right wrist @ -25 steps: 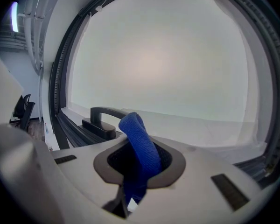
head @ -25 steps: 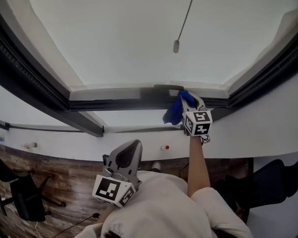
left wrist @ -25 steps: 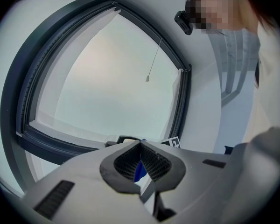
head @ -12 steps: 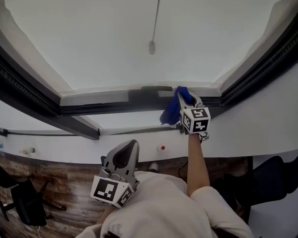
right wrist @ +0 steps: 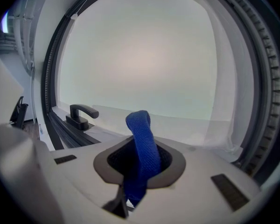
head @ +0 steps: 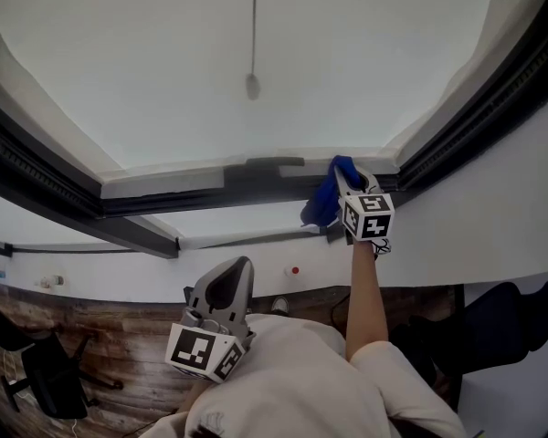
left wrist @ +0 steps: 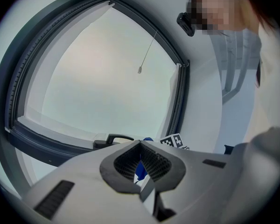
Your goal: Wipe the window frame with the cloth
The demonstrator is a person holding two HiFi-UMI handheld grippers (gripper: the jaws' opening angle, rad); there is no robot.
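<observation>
Contact between the blue cloth (head: 321, 204) and the window frame (head: 164, 203) is the bit we can't really make out. In the head view the right gripper (head: 347, 176) sits right over that spot. In the right gripper view the cloth's tip just pokes up against the pale pane. The cloth's lower end drops out of sight under the jaws too.

What we can see: the right gripper's jaws are clamped on the cloth, a folded strip running up between them. It's at the frame's bottom rail, just right of the black handle (head: 276, 163). The right forearm (head: 363, 290) is stretched straight out toward the far side.

The left gripper (head: 240, 267) hangs near the body, well apart from the frame, tipped up toward the window. Its jaws are pressed together with nothing in them. The hand holding it is hidden underneath.
</observation>
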